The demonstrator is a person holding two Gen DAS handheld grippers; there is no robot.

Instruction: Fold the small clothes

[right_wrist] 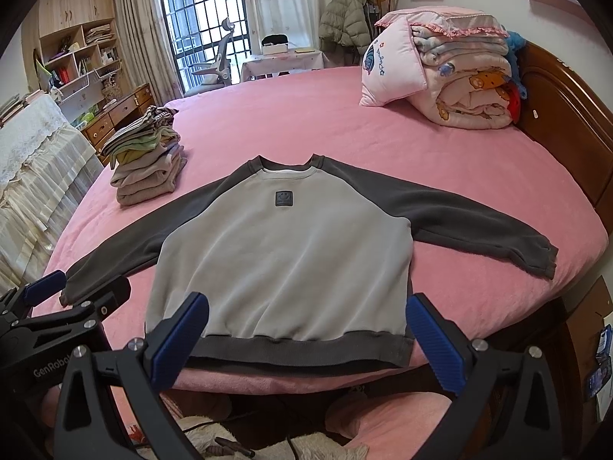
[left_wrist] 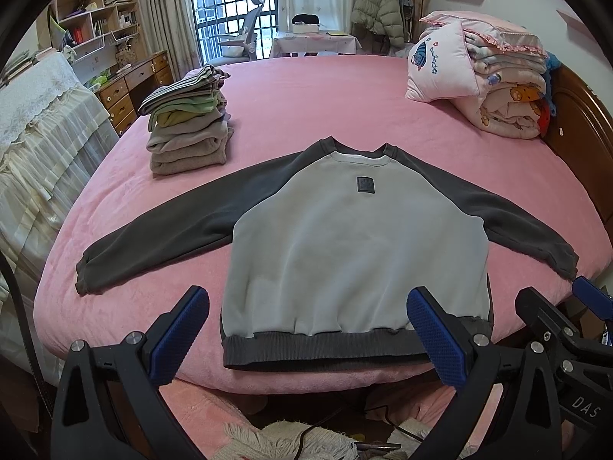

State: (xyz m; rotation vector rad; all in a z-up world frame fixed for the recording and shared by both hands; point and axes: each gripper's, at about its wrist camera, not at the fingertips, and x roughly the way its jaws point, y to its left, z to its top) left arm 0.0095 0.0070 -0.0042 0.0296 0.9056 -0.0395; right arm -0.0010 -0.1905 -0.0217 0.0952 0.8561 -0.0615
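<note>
a: left wrist view, what's there?
b: sweatshirt [left_wrist: 356, 245] spread flat, front up, centre of the frame, on the pink bed [left_wrist: 306, 92]. grey body, dark sleeves out to both sides, hem at the near bed edge.
a: claws?
b: left gripper [left_wrist: 308, 337] spread wide, holding nothing, hanging just before the hem. right gripper [left_wrist: 592, 299] shows at the right edge of the frame, near the sleeve cuff.
a: right wrist view?
b: right gripper [right_wrist: 308, 339] wide too, empty, fingers either side of the hem. left gripper [right_wrist: 76, 287] at lower left, by the other cuff.
a: anything else?
b: folded clothes stack [left_wrist: 187, 122] upper left, rolled quilts [left_wrist: 494, 76] upper right.
</note>
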